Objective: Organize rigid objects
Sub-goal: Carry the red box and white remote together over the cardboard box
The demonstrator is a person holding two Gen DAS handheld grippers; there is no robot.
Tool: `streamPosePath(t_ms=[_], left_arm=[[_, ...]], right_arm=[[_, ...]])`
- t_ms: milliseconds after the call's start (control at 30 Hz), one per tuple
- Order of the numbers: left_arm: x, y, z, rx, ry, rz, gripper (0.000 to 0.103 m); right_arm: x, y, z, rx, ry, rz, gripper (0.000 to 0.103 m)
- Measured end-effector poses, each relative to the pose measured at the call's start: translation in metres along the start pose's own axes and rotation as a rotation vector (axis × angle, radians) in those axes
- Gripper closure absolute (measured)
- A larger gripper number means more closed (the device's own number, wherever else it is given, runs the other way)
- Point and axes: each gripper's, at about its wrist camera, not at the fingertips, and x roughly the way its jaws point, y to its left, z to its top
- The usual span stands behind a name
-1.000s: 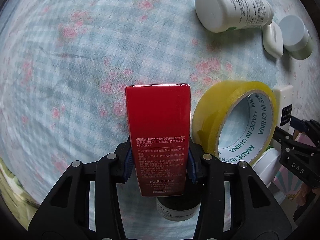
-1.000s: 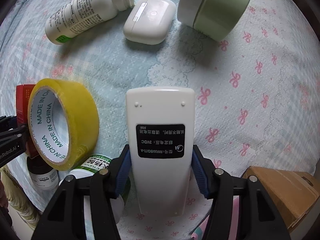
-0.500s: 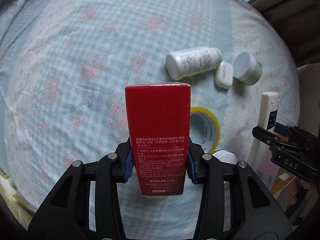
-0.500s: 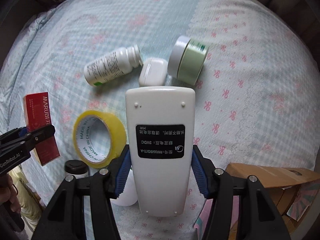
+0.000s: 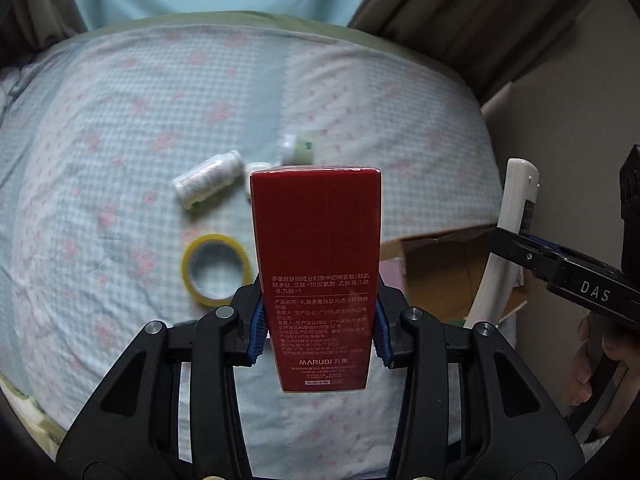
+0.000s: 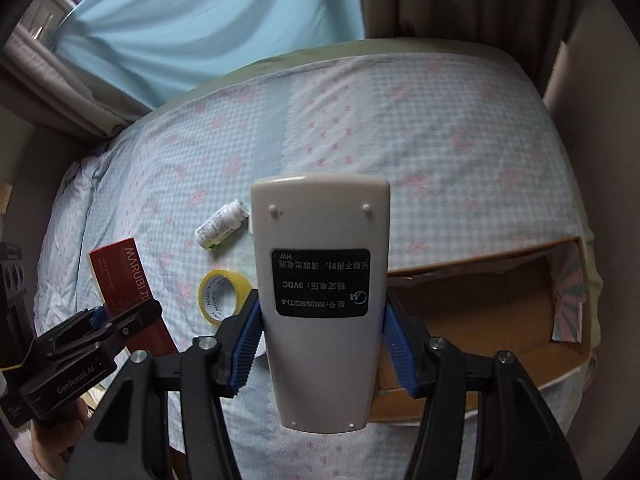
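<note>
The red carton (image 5: 316, 276) stands upright between the blue pads of the left tongs (image 5: 318, 330), gripped near its lower end, so most of its length juts forward, clear of the bed (image 5: 120, 128). The white remote (image 6: 320, 300) is carried the same way in the right tongs (image 6: 320, 350), back label facing the camera, clamped across its lower half. Both tongs are closed to the width of what they hold, pads pressed on the two side faces, with no gap visible. Both loads hang high above the bedspread, which probably means they are in transit to the open cardboard box (image 6: 480, 304) at the bed's near right edge, the likely place for collecting rigid things. Holding each piece low and lengthwise should let it be lowered into the box end first. On the bed, a white bottle (image 5: 208, 180) lies on its side, near a green jar (image 5: 298, 152) that is partly hidden behind the carton; a yellow tape roll (image 5: 216, 268) lies nearer, well apart from the bottle. From the right wrist view the left tongs and carton appear at lower left, apart from the remote.
</note>
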Motion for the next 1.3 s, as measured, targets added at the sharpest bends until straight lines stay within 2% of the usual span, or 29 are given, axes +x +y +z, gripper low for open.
streamPosePath(t_ms=[267, 367, 533, 700, 933, 1133, 1233, 1267, 1300], left_arm=[[0.042, -0.129, -0.010, 0.189, 0.078, -0.083, 0.065], [0.070, -0.167, -0.016, 0.256, 0.119, -0.082, 0.065], [0.125, -0.211, -0.027, 0.363, 0.197, -0.023, 0.065], [0.181, -0.236, -0.038, 0.457, 0.282, 0.036, 0.065], [0.242, -0.243, -0.052, 0.566, 0.381, 0.112, 0.065], [0.263, -0.243, -0.060, 0.601, 0.416, 0.131, 0.065], [0.265, -0.245, -0.062, 0.630, 0.419, 0.139, 0.064], [0.265, -0.246, -0.065, 0.643, 0.422, 0.155, 0.063], [0.263, -0.247, -0.066, 0.655, 0.421, 0.170, 0.044]], right_arm=[[-0.032, -0.126, -0.027, 0.295, -0.037, -0.022, 0.050], [-0.024, -0.168, -0.034, 0.400, -0.027, -0.014, 0.050], [0.005, -0.218, -0.040, 0.491, -0.006, 0.001, 0.050], [0.042, -0.248, -0.044, 0.575, 0.021, 0.021, 0.050], [0.086, -0.259, -0.045, 0.634, 0.059, 0.005, 0.050], [0.107, -0.262, -0.044, 0.670, 0.087, -0.018, 0.050], [0.110, -0.261, -0.041, 0.649, 0.093, -0.053, 0.050], [0.112, -0.261, -0.041, 0.647, 0.103, -0.066, 0.047], [0.113, -0.264, -0.042, 0.649, 0.117, -0.076, 0.039]])
